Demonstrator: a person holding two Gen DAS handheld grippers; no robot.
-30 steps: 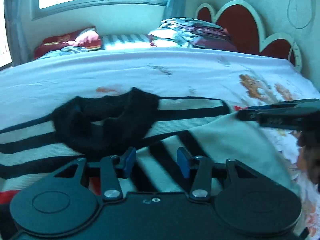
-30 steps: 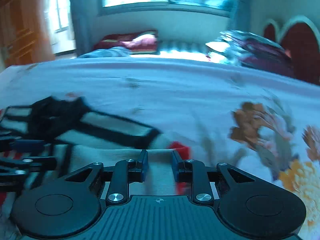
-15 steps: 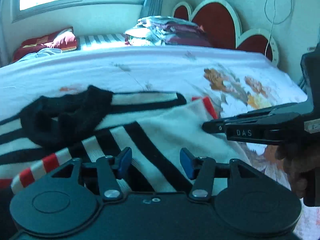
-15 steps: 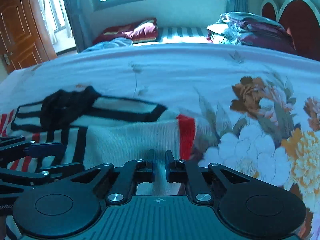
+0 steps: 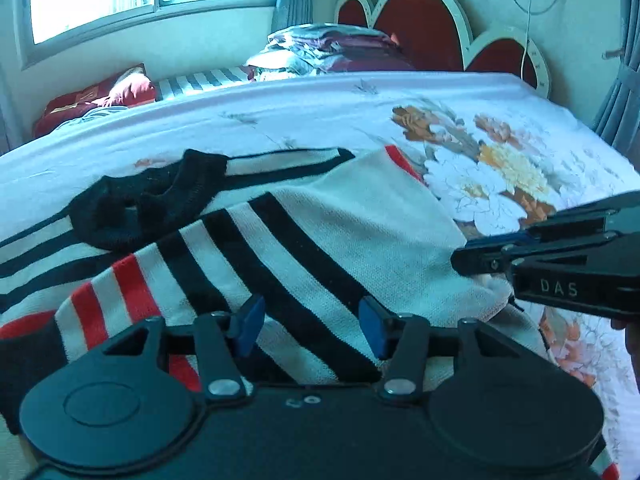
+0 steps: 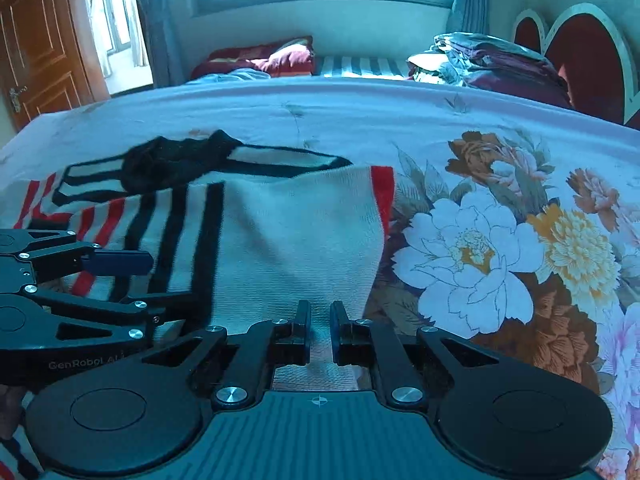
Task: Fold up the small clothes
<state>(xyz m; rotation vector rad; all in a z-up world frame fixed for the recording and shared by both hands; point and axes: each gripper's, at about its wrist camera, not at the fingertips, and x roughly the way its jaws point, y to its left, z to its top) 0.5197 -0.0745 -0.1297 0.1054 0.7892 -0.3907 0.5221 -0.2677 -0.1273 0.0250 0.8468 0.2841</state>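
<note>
A white knitted sweater (image 5: 360,232) with black and red stripes lies on the bed, its black collar (image 5: 132,208) at the far left. One part is folded over toward the floral side. My left gripper (image 5: 310,324) stands open low over the striped part, flat fabric showing between its blue pads. In the right wrist view the left gripper (image 6: 168,282) sits at the left over the stripes. My right gripper (image 6: 320,318) is shut on the plain white edge of the sweater (image 6: 288,240). From the left wrist view the right gripper (image 5: 460,260) pinches that edge at the right.
The bed sheet (image 6: 480,240) has large flowers on the right. A pile of folded clothes (image 5: 332,48) sits by the red headboard (image 5: 420,20). Red pillows (image 6: 272,60) lie under the window, and a wooden door (image 6: 40,60) stands far left.
The right jaws closed on the sweater's white edge. Both grippers moved right across the bed, drawing the folded part with them. Red stripes came into view at the left.
</note>
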